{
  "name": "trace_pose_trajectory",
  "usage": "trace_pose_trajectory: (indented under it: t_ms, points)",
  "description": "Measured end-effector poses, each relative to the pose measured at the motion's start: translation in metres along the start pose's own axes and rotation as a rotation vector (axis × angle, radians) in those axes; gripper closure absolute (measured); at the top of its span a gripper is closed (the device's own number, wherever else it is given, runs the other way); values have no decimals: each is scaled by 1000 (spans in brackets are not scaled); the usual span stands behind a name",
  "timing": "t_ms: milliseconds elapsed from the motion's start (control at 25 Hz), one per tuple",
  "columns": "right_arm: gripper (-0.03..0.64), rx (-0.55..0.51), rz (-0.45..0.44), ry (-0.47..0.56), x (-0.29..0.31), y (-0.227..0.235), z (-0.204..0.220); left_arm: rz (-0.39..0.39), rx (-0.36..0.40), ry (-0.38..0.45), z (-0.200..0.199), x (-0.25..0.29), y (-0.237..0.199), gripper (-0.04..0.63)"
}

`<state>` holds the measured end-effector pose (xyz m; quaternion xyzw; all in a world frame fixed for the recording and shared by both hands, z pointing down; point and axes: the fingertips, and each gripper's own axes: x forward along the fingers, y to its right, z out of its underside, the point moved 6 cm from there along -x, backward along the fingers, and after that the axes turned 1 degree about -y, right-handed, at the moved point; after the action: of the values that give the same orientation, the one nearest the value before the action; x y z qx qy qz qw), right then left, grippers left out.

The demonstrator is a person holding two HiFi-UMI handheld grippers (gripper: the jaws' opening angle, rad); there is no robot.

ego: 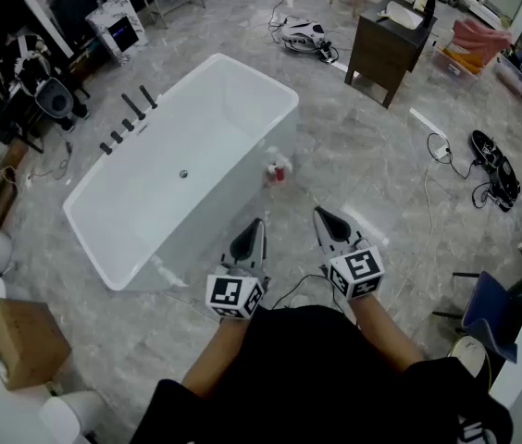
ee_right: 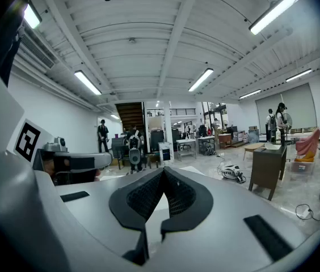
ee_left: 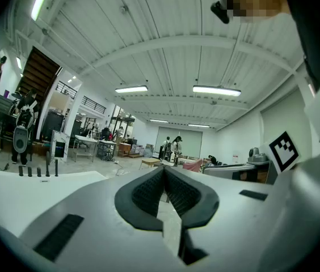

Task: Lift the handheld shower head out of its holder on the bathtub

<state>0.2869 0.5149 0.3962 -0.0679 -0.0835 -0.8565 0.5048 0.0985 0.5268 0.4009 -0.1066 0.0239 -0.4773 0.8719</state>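
Note:
A white freestanding bathtub (ego: 242, 91) stands on the grey floor in the head view. Several black fittings (ego: 130, 118), the handheld shower head among them, rise from its far left rim. In the left gripper view they show as small black posts (ee_left: 38, 170) beyond the tub's white rim (ee_left: 41, 180). My left gripper (ego: 257, 222) and right gripper (ego: 318, 213) hover side by side at the tub's near right side, far from the fittings. Both are shut and hold nothing. In its own view the left gripper (ee_left: 164, 170) has its jaws closed tip to tip, as does the right gripper (ee_right: 163, 171).
A small red and white object (ego: 278, 167) sits on the floor against the tub's right side. A dark wooden cabinet (ego: 386, 49) stands behind on the right, with cables (ego: 446, 151) on the floor near it. A cardboard box (ego: 25, 340) lies at the left and a blue chair (ego: 488, 308) at the right.

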Motion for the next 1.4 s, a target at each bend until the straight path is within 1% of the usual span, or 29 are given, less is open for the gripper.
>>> trace_pose_trajectory:
  t_ms: [160,240,360,480,640,680,720,760,800,840,880,960,1040,1200,1320,1400]
  points:
    - [620,54,-29,24,-5,1,3,-14,20,12,2,-6,5,592]
    - [619,51,-42,19,-10,5,6,-26,43,24,3,-5,12,592]
    - [619,27,-38,14,-17,9,10,-24,57,22,6,-3,21,592]
    - [618,57,-38,27,-18,5,13,-25,74,9,7,-7,20,592]
    - [617,57,-41,24,-19,6,13,-53,73,4,9,-9,12,591]
    - [601,61,-45,22,-18,7,14,-60,69,1,10,-8,9,591]
    - [558,69,-50,17,-18,9,16,-66,67,-4,12,-8,7,591]
    - [498,79,-56,8,-17,10,18,-70,66,-11,14,-8,4,588]
    - [444,87,-62,-4,-17,11,21,-73,59,-18,17,-8,1,543]
    - [413,91,-64,-16,-17,12,25,-76,44,-25,19,-9,-2,414]
    - [397,93,-64,-26,-17,13,28,-86,27,-28,22,-10,-5,350]
    - [384,95,-60,-39,-18,17,33,-113,7,-27,25,-13,-12,324]
    - [383,101,-62,-44,-18,20,36,-128,7,-29,27,-13,-16,310]
    - [383,105,-79,-64,-17,25,42,-146,13,-47,31,-12,-15,301]
    - [383,111,-92,-86,-15,29,47,-204,24,-43,31,-16,-16,291]
    - [383,119,-111,-98,-11,31,50,-230,28,-45,33,-16,-19,291]
